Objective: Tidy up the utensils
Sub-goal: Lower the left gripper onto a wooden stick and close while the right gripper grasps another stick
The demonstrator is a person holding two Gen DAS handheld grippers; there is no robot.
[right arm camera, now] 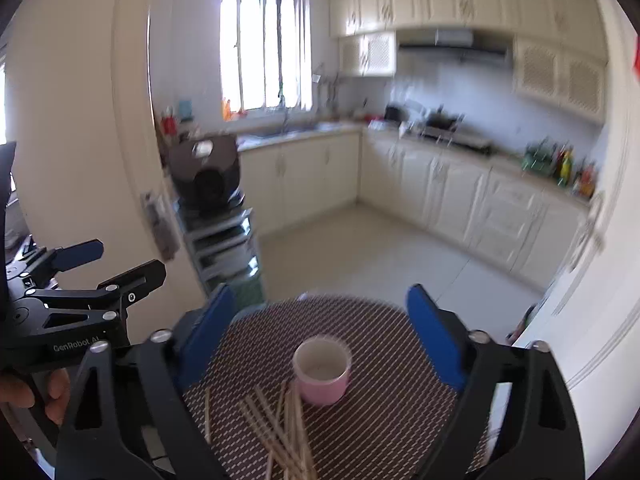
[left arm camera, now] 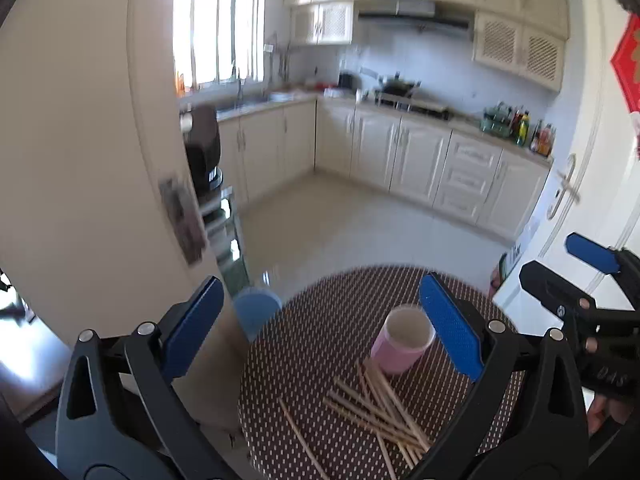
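Observation:
A pink cup (left arm camera: 400,340) (right arm camera: 322,372) stands upright and empty on a round table with a dark dotted mat (left arm camera: 312,360) (right arm camera: 400,360). Several thin wooden sticks (left arm camera: 380,412) (right arm camera: 280,428) lie in a loose pile on the mat, just in front of the cup. My left gripper (left arm camera: 320,300) (right arm camera: 120,260) hovers above the table's left side, open, with nothing between its blue pads. On the right, my right gripper (right arm camera: 322,304) (left arm camera: 560,264) is also open and empty, pointing down toward the cup.
A blue round stool (left arm camera: 256,312) stands by the table's far left edge. A metal shelf rack (right arm camera: 224,240) carrying a dark appliance stands by the wall on the left. A white door (left arm camera: 564,188) stands to the right. Beyond lie tiled floor and kitchen cabinets.

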